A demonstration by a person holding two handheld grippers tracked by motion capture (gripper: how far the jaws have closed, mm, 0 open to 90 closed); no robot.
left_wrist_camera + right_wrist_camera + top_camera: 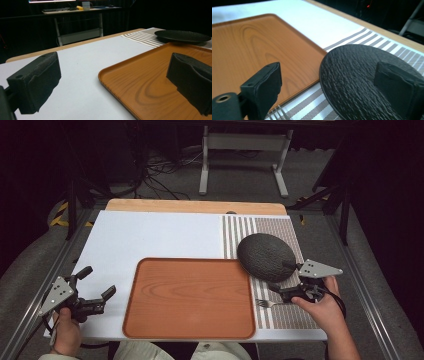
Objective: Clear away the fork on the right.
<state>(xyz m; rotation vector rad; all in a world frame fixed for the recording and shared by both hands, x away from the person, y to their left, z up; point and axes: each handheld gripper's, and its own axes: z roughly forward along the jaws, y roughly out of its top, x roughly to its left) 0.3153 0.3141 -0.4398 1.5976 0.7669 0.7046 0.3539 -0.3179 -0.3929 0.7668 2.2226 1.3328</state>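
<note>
Crowding right gripper (pixel 285 279) — plate (pixel 265 256) | tray (pixel 190 297) beside | fork (pixel 267 303) below

White table (pixel 150 235) with wooden tray (pixel 190 297), striped mat (pixel 287 312), fork (pixel 267 303).

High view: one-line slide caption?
Right gripper, jaws open, at the near edge of a dark textured round plate on a striped placemat; left gripper open beside an orange wooden tray.

room: dark; floor (pixel 165 170): grey carpet, black cables (pixel 155 175); furniture: white-legged desk (pixel 245 150) behind table
</note>
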